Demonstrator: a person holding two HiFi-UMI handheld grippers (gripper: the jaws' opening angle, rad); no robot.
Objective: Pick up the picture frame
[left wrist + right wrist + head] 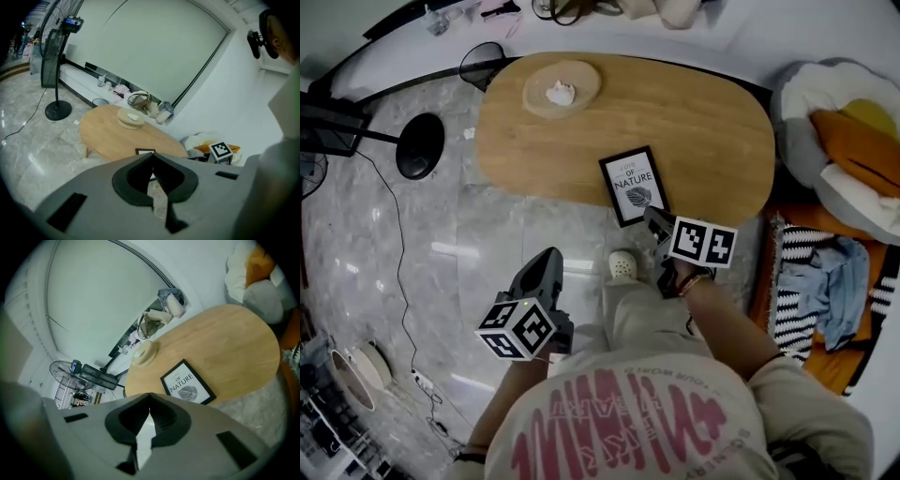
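A black picture frame with a white "NATURE" leaf print lies flat near the front edge of the oval wooden table. My right gripper hangs just in front of the frame's near corner, its jaws shut and empty. In the right gripper view the frame lies just past the closed tips. My left gripper is lower left over the marble floor, well short of the table, also shut with nothing in it. Its own view shows the closed tips with the frame's edge just above them.
A round wooden plate with a white object sits on the table's far left. A fan's black base stands on the floor to the left. Cushions and a pile of clothes lie to the right. The person's shoe is below the frame.
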